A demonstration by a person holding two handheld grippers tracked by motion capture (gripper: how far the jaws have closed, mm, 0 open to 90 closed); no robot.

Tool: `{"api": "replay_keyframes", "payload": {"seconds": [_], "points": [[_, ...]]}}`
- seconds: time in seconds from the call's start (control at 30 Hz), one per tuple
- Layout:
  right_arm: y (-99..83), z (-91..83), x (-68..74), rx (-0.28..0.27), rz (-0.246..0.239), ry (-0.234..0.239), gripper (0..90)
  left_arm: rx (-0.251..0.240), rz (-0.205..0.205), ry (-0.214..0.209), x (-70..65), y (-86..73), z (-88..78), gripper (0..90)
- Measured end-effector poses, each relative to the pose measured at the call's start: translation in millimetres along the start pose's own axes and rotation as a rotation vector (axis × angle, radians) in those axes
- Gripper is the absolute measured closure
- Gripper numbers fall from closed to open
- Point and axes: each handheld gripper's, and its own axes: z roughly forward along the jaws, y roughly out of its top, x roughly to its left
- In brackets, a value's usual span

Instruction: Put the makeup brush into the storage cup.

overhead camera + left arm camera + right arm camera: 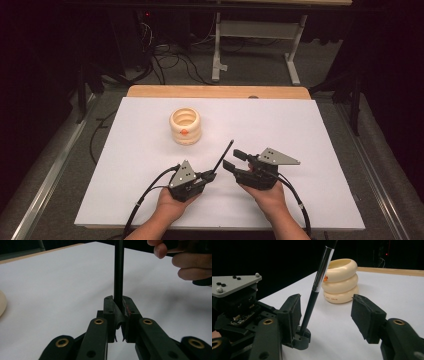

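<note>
A thin black brush (222, 156) with a silver ferrule (322, 272) stands tilted up and away from my left gripper (210, 176), which is shut on its lower end. In the left gripper view the brush handle (118, 272) rises straight up from between the closed jaws of the left gripper (118, 305). My right gripper (232, 159) is open just to the right of the brush, nothing between its jaws. In the right gripper view the right gripper (329, 312) faces the brush (312, 305) and a cream ribbed holder (340, 281). That holder (185, 126) stands upright, further back on the left.
A white sheet (300, 130) covers the table, with a wooden edge (220, 92) at the back. Floor cables (170, 60) and a white table frame (260, 30) lie beyond. The hand holding the right gripper (185, 262) shows in the left gripper view.
</note>
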Motion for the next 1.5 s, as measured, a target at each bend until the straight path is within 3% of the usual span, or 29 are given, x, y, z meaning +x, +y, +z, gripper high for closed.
{"api": "replay_keyframes", "payload": {"seconds": [0.8, 1.5], "points": [[7.9, 4.8, 9.9, -0.047, 0.004, 0.026, 64.4, -0.022, 0.005, -0.011, -5.3, 3.1, -0.4, 83.3], [7.9, 2.8, 8.3, -0.068, 0.021, 0.02, 79.8, -0.022, 0.004, -0.015, -6.7, 3.3, 0.1, 83.3]]}}
